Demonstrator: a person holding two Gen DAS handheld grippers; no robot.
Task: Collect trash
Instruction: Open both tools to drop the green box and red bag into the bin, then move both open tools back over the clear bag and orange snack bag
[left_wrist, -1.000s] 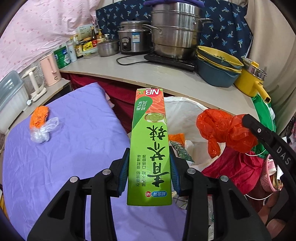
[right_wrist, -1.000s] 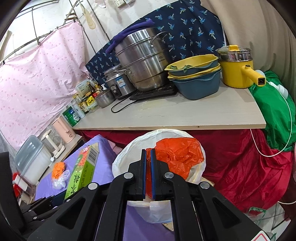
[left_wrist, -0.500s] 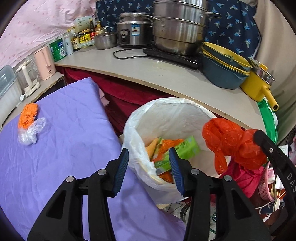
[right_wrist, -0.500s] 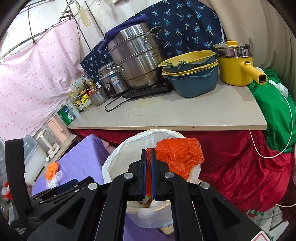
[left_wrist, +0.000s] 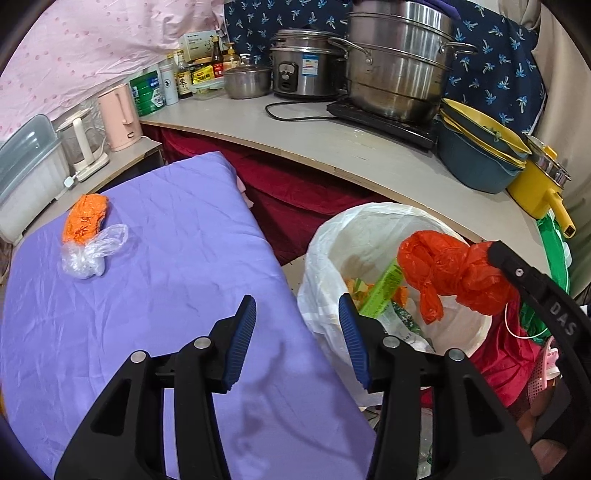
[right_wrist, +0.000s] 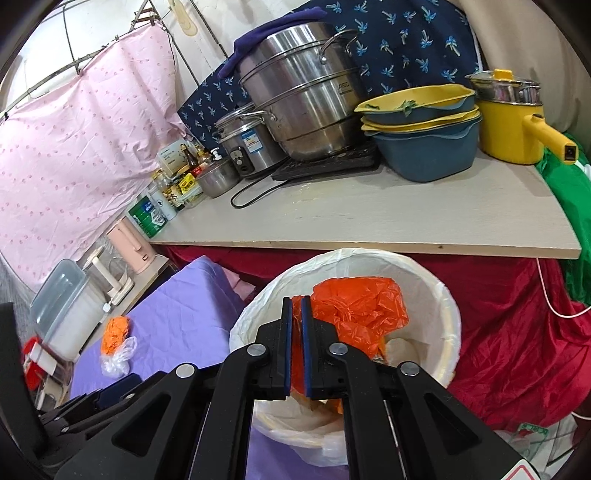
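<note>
Crinkly orange plastic bag (right_wrist: 354, 306), shiny steel steamer pot (left_wrist: 397, 70), creased purple cloth (left_wrist: 155, 280)

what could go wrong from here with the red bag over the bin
1. The right gripper has just begun opening with the red bag between its pads, held near the bin rim; it may catch on the rim or fall outside.
2. The green box stands tilted in the bin, so the bag could snag on it.
3. The orange wrapper and clear bag on the purple cloth could be missed.
</note>
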